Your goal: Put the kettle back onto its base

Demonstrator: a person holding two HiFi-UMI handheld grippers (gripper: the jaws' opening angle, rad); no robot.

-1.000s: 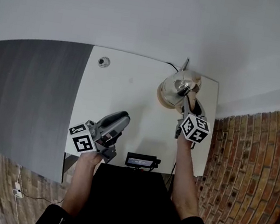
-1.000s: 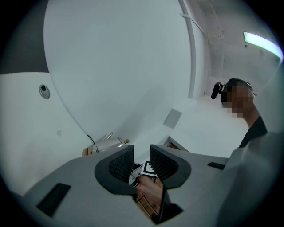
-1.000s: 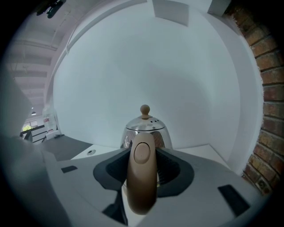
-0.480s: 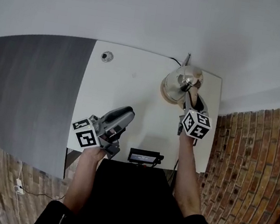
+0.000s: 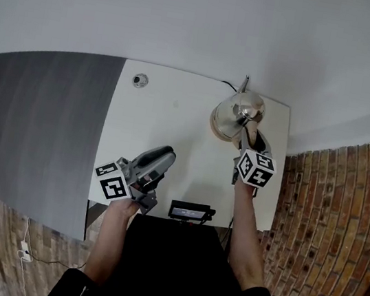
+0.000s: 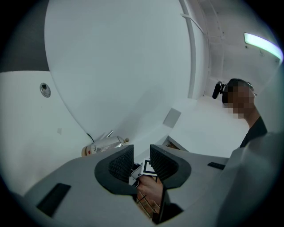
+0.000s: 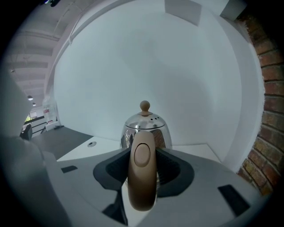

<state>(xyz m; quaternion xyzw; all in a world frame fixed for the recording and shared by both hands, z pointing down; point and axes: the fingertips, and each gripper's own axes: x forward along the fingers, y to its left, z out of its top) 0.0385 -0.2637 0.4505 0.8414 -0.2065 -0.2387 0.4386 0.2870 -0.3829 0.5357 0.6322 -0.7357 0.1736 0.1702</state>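
Though the kettle (image 5: 241, 109) looks seated on its base (image 5: 214, 123) at the table's (image 5: 168, 120) two o'clock, the right gripper (image 5: 247, 135) clamps its handle (image 7: 142, 170) (left gripper (image 5: 164, 154) spread, empty); release remains.

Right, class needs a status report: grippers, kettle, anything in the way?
Left gripper open, empty. Right gripper jaws shut on kettle handle. Kettle appears seated on its base. Nothing seen in the way.

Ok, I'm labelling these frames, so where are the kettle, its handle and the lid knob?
kettle (image 5: 238, 110), head view, on the shiny steel body.
handle (image 7: 142, 177), right gripper view, on the tan front face.
lid knob (image 7: 144, 106), right gripper view, on the round tan ball.
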